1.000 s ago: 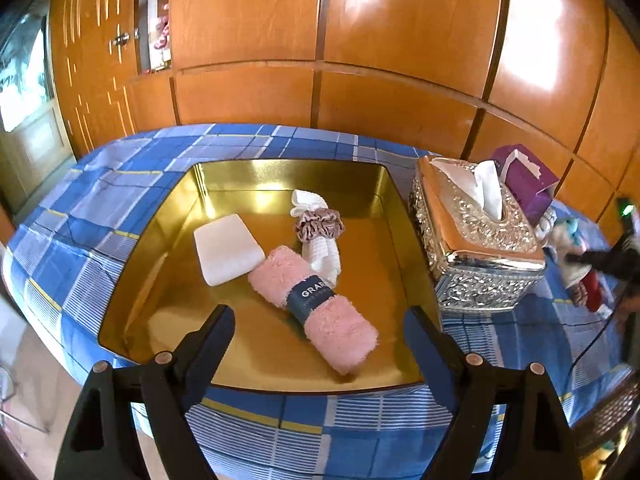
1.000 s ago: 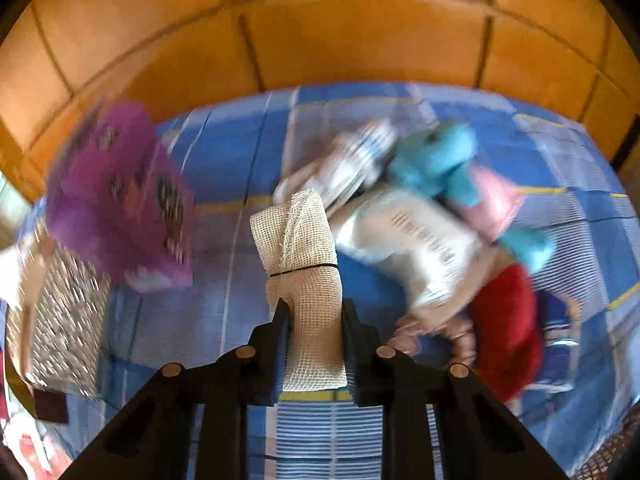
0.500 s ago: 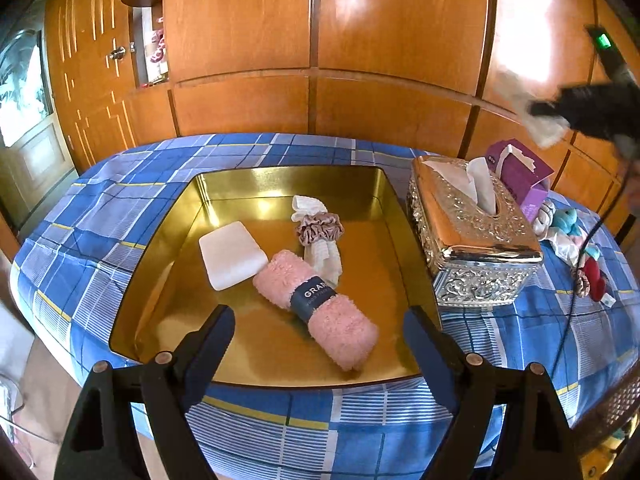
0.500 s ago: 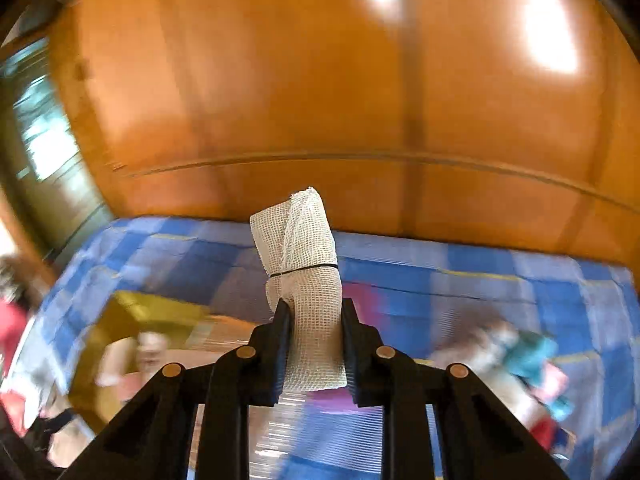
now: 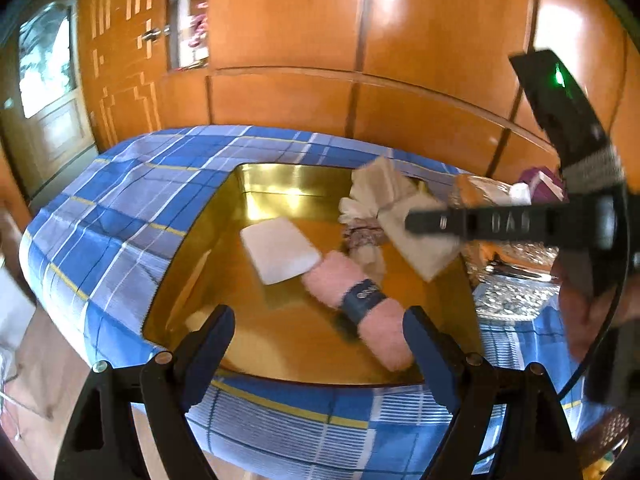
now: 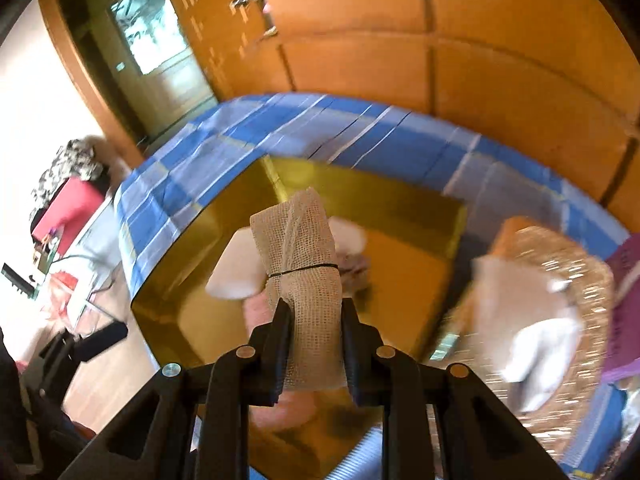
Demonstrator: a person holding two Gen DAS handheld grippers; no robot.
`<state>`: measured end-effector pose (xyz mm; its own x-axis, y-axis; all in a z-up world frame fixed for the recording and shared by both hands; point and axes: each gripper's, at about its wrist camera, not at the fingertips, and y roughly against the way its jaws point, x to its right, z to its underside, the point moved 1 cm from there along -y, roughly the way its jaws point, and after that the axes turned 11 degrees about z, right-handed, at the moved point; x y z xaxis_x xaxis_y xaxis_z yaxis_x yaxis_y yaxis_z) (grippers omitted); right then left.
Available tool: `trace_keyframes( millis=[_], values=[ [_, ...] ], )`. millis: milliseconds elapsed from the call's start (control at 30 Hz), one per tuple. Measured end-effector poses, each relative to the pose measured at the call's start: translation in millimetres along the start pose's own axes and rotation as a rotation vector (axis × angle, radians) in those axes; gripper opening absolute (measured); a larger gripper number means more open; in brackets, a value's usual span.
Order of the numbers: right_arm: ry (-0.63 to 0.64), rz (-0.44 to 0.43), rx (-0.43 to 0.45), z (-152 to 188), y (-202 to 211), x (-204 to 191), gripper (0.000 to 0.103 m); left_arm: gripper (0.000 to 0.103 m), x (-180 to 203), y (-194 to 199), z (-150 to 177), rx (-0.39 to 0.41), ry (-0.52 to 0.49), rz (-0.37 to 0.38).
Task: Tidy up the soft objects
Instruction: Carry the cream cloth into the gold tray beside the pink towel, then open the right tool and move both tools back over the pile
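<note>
One gold tray [image 5: 280,184] is counted on one blue checked cloth [image 5: 120,208]. Four soft items are counted over or in the tray: one white pad [image 5: 280,256], one pink rolled towel [image 5: 360,312], one white roll with a scrunchie [image 5: 362,240] and one gauze roll [image 6: 304,280]. One ornate tissue box [image 6: 560,280] and one purple box [image 5: 540,180] are counted beside it. Two grippers are counted.

The tray [image 5: 280,192] was glossy gold metal, mirror-smooth. A fluffy pink towel [image 5: 352,300] lay in it at 5 o'clock from a smooth white pad [image 5: 280,250]. The gauze roll [image 6: 304,264] was coarse open-weave cloth. The surface [image 5: 120,216] wore checked cloth; the wall panels [image 5: 400,40] were polished wood.
</note>
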<state>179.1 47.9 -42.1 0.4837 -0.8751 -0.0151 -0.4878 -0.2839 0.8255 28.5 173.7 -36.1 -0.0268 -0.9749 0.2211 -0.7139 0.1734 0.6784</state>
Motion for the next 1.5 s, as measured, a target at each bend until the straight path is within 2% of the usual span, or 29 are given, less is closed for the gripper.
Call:
trace_keyframes(
  millis=[167, 267, 367, 767, 1133, 1500],
  values=[
    [0.026, 0.027, -0.037, 3, -21, -17, 0.030, 0.086, -16, 0, 0, 0.003, 0.049, -0.022],
    [0.044, 0.101, -0.033, 6, -25, -19, 0.034, 0.086, -18, 2, -2, 0.010, 0.051, -0.024],
    [0.066, 0.127, 0.002, 11, -13, -17, 0.041, 0.086, -13, 3, -4, 0.017, 0.036, -0.024],
    [-0.009, 0.178, 0.196, 32, 52, 3, 0.042, 0.086, 13, 9, -4, 0.026, -0.024, -0.005],
    [-0.098, 0.270, 0.303, 65, 107, 44, 0.042, 0.086, 38, 13, -2, 0.029, -0.090, 0.025],
    [-0.265, 0.440, 0.339, 111, 156, 129, 0.042, 0.086, 77, 17, -4, 0.038, -0.196, 0.066]
  ],
)
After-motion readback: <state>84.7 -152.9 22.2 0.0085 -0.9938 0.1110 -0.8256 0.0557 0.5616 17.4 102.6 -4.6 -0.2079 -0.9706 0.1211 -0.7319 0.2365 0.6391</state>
